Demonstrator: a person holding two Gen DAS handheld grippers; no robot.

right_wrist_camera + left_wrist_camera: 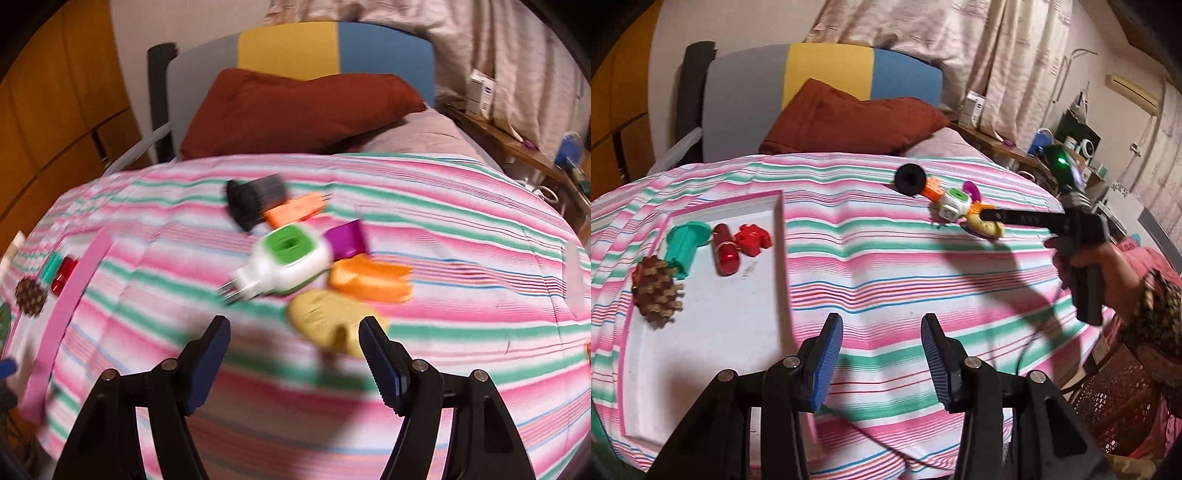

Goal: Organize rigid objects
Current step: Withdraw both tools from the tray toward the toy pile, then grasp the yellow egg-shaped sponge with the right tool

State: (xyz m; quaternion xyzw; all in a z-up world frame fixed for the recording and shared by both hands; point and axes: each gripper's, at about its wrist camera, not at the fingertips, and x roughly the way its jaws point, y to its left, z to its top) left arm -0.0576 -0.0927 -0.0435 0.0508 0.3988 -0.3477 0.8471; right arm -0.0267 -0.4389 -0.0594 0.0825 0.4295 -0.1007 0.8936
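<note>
- the step in hand looks like a reach for the next loose piece: the right tongs [295,354] stand well apart with nothing between the pads, low over the striped bedspread [461,258].
- the yellow piece [325,317] lies just beyond the right tongs and a little right of the midline, its near edge touching or hidden by the right pad; a small shift to the right would centre it before closing, i judge.
- just beyond it sit the orange piece [369,280], the white and green plug adapter [288,258], a purple piece [347,238], an orange block [295,210] and a black cylinder [251,201], all bunched together; closing only on the yellow one, without nudging its neighbours, is the care needed.
- the right view is smeared, so exact contacts in the heap cannot be told.
- the left tongs [882,354] are about half open and empty, over bare bedspread at the near side, just right of the white tray [720,332].
- the tray holds a teal cup [683,251], a red capsule [724,254], a red puzzle-like piece [753,240] and a brown studded piece [657,291] at its far left end; its near part is free for the next drop.
- seen from the left view, the heap lies far right, well apart from the tray, with the right tool's fingers over it.
</note>
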